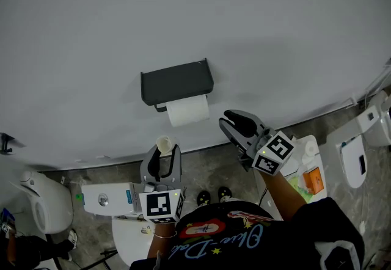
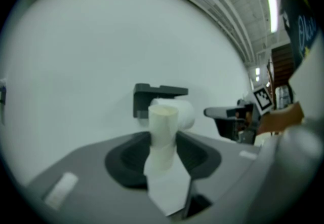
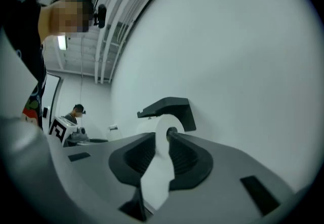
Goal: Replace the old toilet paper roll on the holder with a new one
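Two tools are raised before a grey wall (image 1: pixel 183 12). The left tool (image 1: pixel 165 154) is clenched on the old roll (image 1: pixel 164 143), a slim pale tube standing upright between its jaws with its open end up. This tool sits below the holder's left half, clear of it, over the stone floor (image 1: pixel 208 171). The right tool (image 1: pixel 227 121) grasps nothing: its jaws stand a narrow gap apart, and the right gripper view looks through that gap at the mounted paper beyond. It hovers just beside the right end of the full roll (image 1: pixel 188 110), near it but not touching. That white roll hangs on the bar under the dark holder (image 1: pixel 177 81), toward the holder's right edge, its lower part showing below the shelf. The holder is fixed flat to the wall. Each tool carries its marker cube at the rear, close to the person's dark shirt (image 1: pixel 244 238).
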Demonstrator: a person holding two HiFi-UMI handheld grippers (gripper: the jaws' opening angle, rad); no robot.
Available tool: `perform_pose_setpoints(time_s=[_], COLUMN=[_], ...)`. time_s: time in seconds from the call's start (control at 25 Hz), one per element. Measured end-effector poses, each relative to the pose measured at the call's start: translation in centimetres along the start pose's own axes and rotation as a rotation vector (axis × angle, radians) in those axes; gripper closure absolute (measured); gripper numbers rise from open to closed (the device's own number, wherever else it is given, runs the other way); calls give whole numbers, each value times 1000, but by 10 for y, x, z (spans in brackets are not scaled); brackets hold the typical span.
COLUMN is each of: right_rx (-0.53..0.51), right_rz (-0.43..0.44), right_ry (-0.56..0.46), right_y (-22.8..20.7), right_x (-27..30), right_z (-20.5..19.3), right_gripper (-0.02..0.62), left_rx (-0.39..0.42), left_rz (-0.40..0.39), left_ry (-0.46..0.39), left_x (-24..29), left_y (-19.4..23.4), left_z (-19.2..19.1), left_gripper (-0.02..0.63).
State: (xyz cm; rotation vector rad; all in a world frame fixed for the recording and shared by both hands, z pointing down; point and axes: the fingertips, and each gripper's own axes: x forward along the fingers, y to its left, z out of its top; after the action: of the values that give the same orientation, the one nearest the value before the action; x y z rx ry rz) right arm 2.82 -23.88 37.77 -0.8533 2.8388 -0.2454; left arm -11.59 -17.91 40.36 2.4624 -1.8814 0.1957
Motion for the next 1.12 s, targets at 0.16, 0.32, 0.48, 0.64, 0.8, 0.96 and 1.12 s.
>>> perform_pose_setpoints(time_s=[0.16, 0.32, 0.48, 0.64, 0.8, 0.96, 1.12], right_rx=[-46, -46, -57, -53, -51, -56, -75], right_rz=[-42, -34, -29, -33, -31, -34, -36], right_ry=[23, 27, 26, 23, 31, 38, 47], right_y=[15, 24, 27, 26, 28, 31, 31], right_x=[-10, -7, -4, -5, -3, 0, -2], right_z=[-6, -7, -7, -8, -10, -10, -10], right_gripper=[581, 581, 581, 581, 581, 581, 581], left_rx=[1, 2, 4, 3, 1, 0, 1], left_rz=[-12, -22, -28, -27, -25, -31, -33], left_ry=[2, 3, 2, 2, 2, 1, 8], left_x=[1, 2, 3, 2, 2, 2, 4], left_y=[0, -1, -1, -2, -1, 0, -2], left_z=[-1, -1, -2, -3, -4, -3, -6], left_gripper=[448, 448, 449, 448, 448, 448, 448])
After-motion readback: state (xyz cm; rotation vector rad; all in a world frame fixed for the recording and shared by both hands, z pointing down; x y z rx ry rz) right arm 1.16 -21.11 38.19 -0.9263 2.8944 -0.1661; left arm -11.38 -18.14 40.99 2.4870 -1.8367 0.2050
